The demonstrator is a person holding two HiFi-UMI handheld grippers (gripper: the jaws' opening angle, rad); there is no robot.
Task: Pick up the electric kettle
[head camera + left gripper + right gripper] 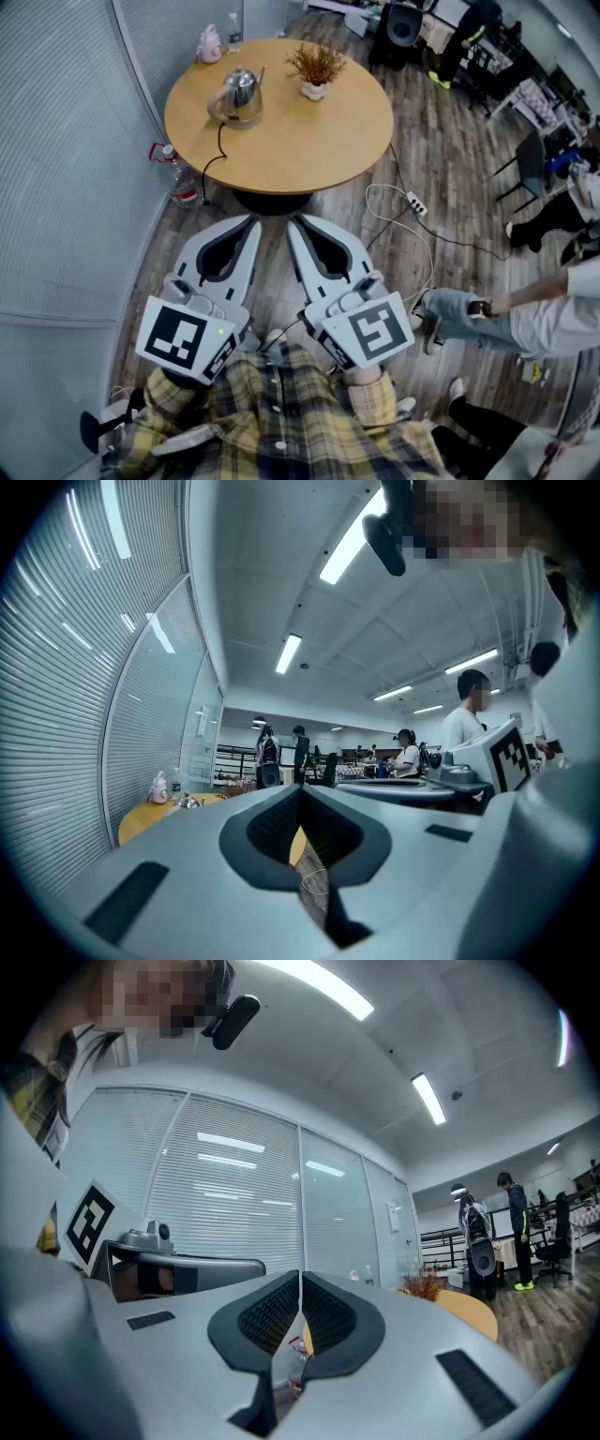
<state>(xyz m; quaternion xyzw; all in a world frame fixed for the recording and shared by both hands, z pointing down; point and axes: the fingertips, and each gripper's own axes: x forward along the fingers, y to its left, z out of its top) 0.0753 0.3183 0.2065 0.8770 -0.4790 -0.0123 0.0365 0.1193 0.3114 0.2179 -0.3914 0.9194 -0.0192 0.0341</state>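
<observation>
Left gripper (pixel 249 222) and right gripper (pixel 293 224) are hovering side by side, both clenched empty, well apart from the electric kettle (pixel 240 96) on the round table (pixel 309 141)

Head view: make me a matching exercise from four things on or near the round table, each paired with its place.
Things:
1 electric kettle
2 potted dried plant
3 pink figurine
4 power strip

Places:
A on the floor, right of the round table
B tabletop, far left edge
C tabletop, left part, just nearer than the figurine
D tabletop, far side, about the middle

Pairs: 1-C, 2-D, 3-B, 4-A
</observation>
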